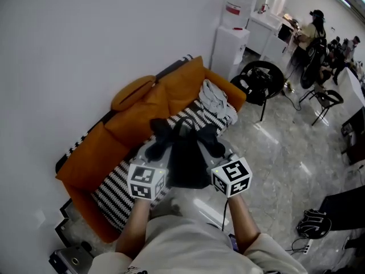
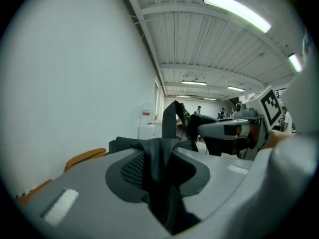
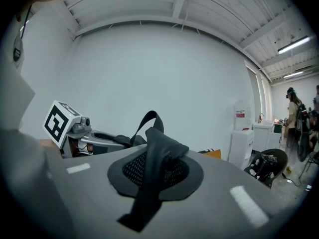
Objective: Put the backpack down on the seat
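A black backpack hangs between my two grippers, over the front edge of the sofa's black-and-white striped seat. In the head view my left gripper grips its left shoulder strap and my right gripper its right one. The left gripper view shows my left gripper shut on a black strap, with the other gripper alongside. My right gripper is shut on a mesh strap in the right gripper view. The bag's underside is hidden.
The orange sofa stands against a white wall, with grey clothes heaped at its far end. Beyond are a white water dispenser, a black seat rig and people at desks. A black object lies on the marble floor.
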